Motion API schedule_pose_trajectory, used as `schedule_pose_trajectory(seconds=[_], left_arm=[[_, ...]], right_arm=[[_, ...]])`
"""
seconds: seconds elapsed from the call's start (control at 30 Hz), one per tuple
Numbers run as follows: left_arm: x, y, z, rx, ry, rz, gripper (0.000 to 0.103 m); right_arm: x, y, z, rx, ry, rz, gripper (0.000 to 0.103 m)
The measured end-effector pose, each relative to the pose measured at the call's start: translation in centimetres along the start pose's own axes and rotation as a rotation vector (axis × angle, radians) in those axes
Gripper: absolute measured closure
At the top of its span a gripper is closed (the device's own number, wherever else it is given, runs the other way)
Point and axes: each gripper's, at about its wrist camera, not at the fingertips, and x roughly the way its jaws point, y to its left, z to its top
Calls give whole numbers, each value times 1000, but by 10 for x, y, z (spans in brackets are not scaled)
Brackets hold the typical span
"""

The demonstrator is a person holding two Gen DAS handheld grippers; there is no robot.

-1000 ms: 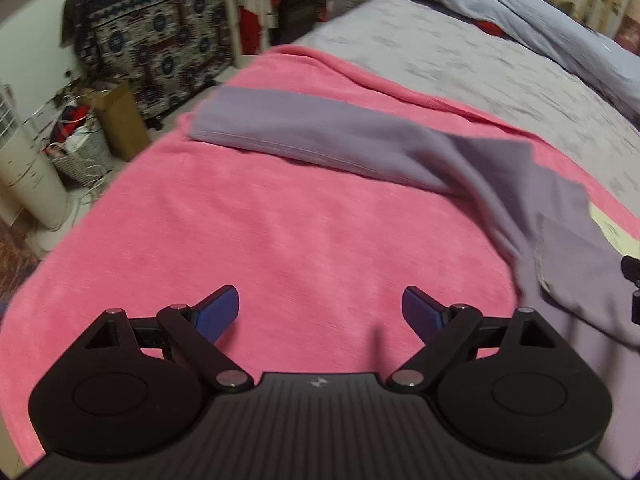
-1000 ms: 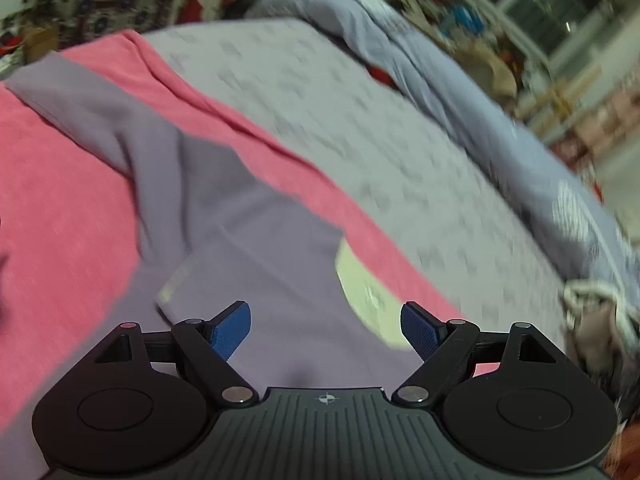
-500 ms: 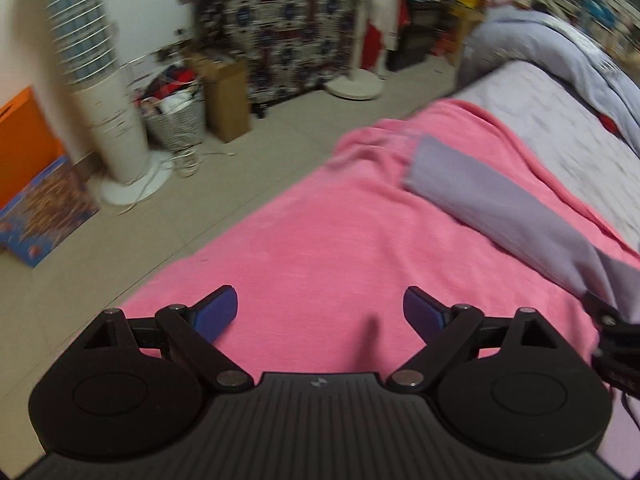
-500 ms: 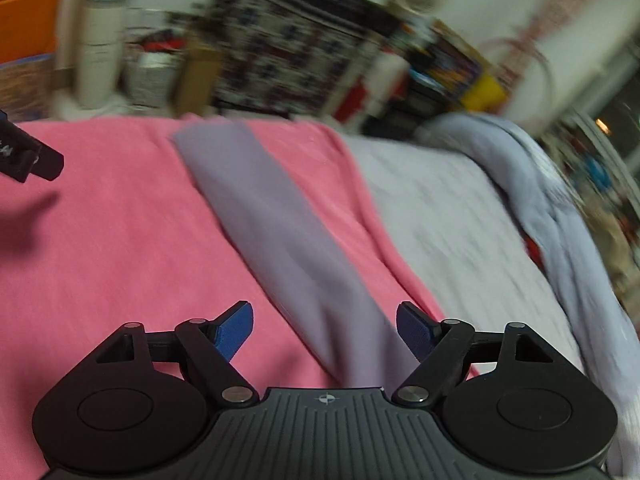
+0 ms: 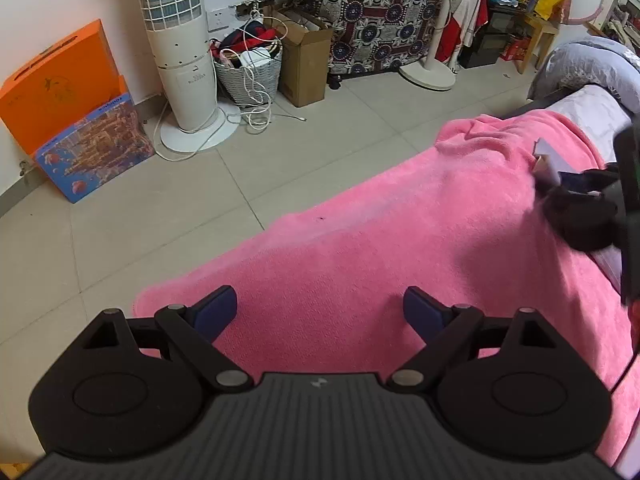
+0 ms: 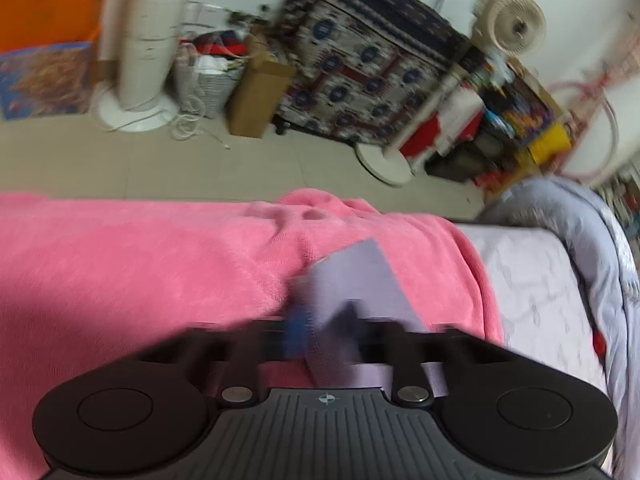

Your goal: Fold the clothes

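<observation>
A lilac garment [image 6: 360,276] lies on the pink blanket [image 6: 160,248], with one narrow end near the bed's edge. My right gripper [image 6: 320,332] is blurred. Its jaws are closing and the blue pads pinch that end of the cloth. In the left wrist view the right gripper [image 5: 560,184] shows at the right edge, with a corner of the lilac garment [image 5: 549,158] sticking out of its tips. My left gripper [image 5: 320,310] hangs open over bare pink blanket [image 5: 400,248], nothing between its fingers, well left of the garment.
The blanket's edge drops to a tiled floor [image 5: 280,152]. Beyond stand a white tower fan [image 5: 180,40], a wire basket [image 5: 250,76], a cardboard box [image 5: 304,64], an orange box [image 5: 56,84] and a pedestal fan base [image 5: 428,76]. A grey duvet [image 6: 600,240] lies at the right.
Both views swung from the bed's middle toward its edge and the floor. The right jaws went from wide open to shut on the garment's end. The left jaws stayed open.
</observation>
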Motion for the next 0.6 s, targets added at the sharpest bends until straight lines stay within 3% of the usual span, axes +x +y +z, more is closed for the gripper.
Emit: schedule_pose_trajectory(seconds=[0.23,0.43,0.5,0.6], left_arm=[[1,-15,1,51,-23,-45,12],[-4,-47,-3,103,-32,-143,12],[-6,-67,-7,134,-28,-214,12],[-16,-113,-20,239,-7,-419,12]], right_arm=[[-57,-82,-23,361,-57,-126,95],[-143,-177,-122,601,17,-377,95],[-169,-198,-160,621,70,-451,95],[-208,-221,-209,685,130,-524,95]])
